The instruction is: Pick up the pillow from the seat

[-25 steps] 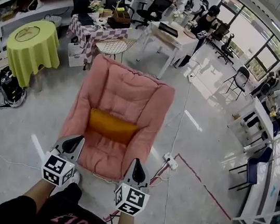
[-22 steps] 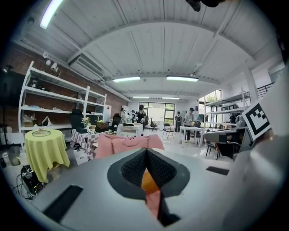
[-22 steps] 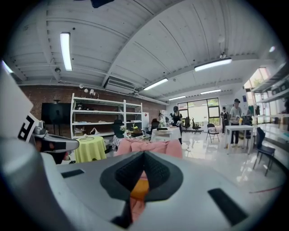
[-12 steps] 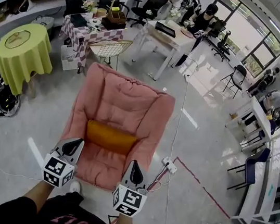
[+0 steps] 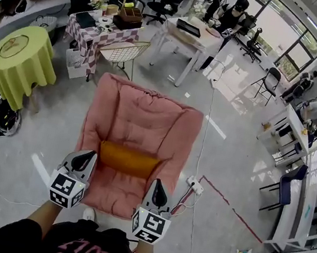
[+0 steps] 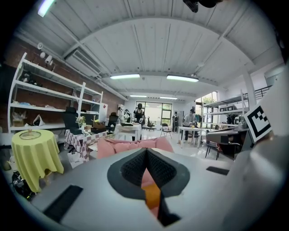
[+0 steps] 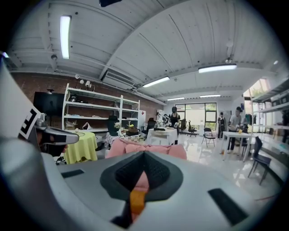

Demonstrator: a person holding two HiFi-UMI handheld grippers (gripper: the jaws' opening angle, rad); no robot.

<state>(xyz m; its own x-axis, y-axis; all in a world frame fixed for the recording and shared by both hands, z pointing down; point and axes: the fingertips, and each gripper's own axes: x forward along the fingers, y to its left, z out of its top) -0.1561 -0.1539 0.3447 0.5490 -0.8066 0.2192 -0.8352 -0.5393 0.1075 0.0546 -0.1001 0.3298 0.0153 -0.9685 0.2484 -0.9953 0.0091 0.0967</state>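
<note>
Pillow [image 5: 128,160], orange and rectangular, sits mid-frame on the puffy pink padded seat [image 5: 142,114]; left claw [image 5: 86,158] and right claw [image 5: 158,187] just below it, both pinched closed, holding nothing.

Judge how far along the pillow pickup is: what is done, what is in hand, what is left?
Done: nothing; the orange rectangular pillow lies on the seat of the pink padded chair. In hand: left gripper and right gripper, fingers shut and empty, hang at the seat's front edge. Left: open, reach, grasp, lift.
</note>
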